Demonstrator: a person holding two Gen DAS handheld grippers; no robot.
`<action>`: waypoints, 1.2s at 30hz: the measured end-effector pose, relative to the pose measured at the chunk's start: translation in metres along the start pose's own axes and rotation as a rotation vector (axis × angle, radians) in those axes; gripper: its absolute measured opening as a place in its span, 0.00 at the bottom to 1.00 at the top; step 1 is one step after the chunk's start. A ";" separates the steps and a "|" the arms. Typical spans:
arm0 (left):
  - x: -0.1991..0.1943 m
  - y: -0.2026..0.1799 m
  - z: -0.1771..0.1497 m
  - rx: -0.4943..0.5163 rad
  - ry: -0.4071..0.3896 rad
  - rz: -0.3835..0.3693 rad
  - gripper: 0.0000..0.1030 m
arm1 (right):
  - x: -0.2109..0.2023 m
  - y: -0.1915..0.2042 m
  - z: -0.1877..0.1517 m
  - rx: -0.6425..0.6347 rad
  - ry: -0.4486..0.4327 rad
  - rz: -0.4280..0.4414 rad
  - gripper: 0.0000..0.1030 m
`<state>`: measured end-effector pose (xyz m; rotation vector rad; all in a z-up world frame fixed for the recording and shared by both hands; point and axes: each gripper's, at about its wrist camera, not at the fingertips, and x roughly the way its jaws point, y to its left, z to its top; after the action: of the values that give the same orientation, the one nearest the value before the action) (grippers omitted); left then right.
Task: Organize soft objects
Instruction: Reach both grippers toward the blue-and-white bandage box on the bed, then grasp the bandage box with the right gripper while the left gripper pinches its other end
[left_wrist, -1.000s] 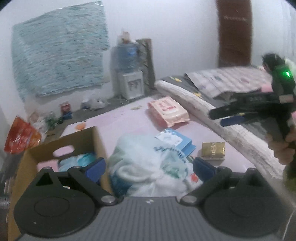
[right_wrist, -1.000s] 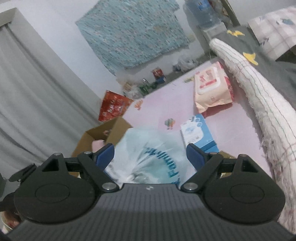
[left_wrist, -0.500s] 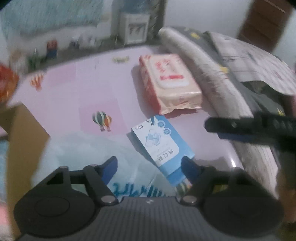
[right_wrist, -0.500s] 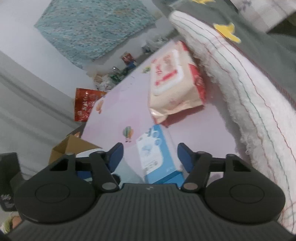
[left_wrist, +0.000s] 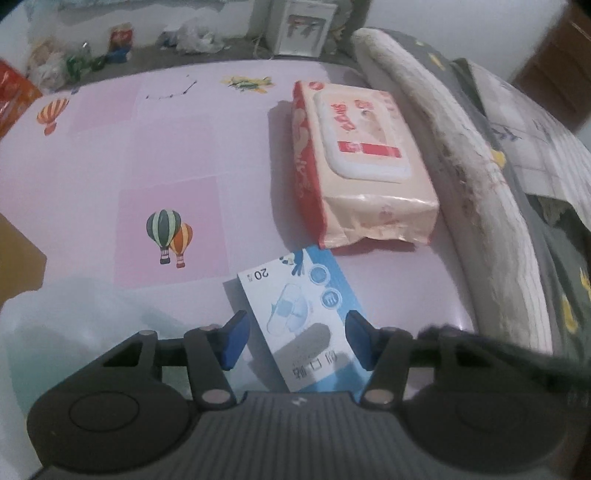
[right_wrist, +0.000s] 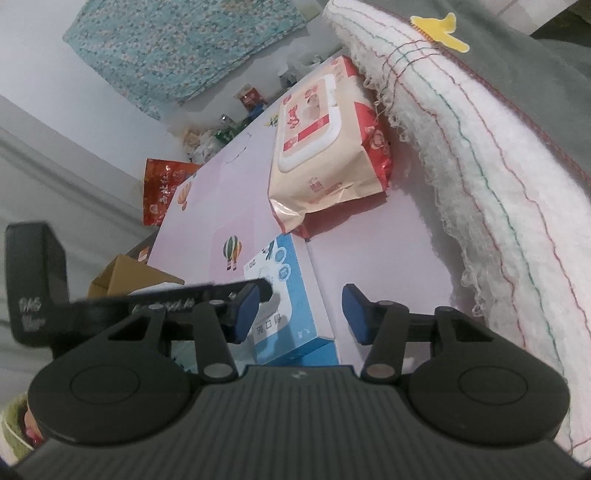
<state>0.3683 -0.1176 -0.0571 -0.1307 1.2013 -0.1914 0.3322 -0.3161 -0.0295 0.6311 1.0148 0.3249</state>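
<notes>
A flat blue and white mask box (left_wrist: 303, 325) lies on the pink mat (left_wrist: 166, 147). My left gripper (left_wrist: 297, 332) points down over it with the box between its blue pads; the jaws are closing, and a gap still shows at the left pad. My right gripper (right_wrist: 301, 312) comes at the same box (right_wrist: 284, 295) from the other side, jaws also closing, pads not touching it. The left gripper's black finger (right_wrist: 207, 295) crosses the right wrist view. A peach and red wet-wipes pack (left_wrist: 362, 155) (right_wrist: 317, 147) lies just beyond the box.
A white plastic bag (left_wrist: 74, 321) sits at the lower left, next to a cardboard box (right_wrist: 125, 277). A rolled white fleece blanket (left_wrist: 461, 147) (right_wrist: 480, 166) borders the mat on the right. A red bag (right_wrist: 162, 192) and clutter lie past the mat's far edge.
Both grippers dropped and tipped down toward the blue box while their jaws narrowed. The white bag slid from the middle of both views to the lower left.
</notes>
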 end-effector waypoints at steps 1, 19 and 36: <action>0.004 0.001 0.002 -0.022 0.012 0.002 0.56 | 0.000 -0.001 0.000 0.002 0.001 -0.002 0.48; 0.013 0.003 -0.010 -0.125 0.106 -0.249 0.67 | -0.017 -0.012 0.003 -0.040 -0.061 -0.057 0.49; 0.014 -0.003 -0.021 -0.126 0.119 -0.261 0.61 | 0.026 -0.008 0.024 -0.068 0.020 -0.069 0.47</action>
<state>0.3535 -0.1236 -0.0762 -0.3915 1.3136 -0.3557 0.3660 -0.3165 -0.0437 0.5316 1.0377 0.3046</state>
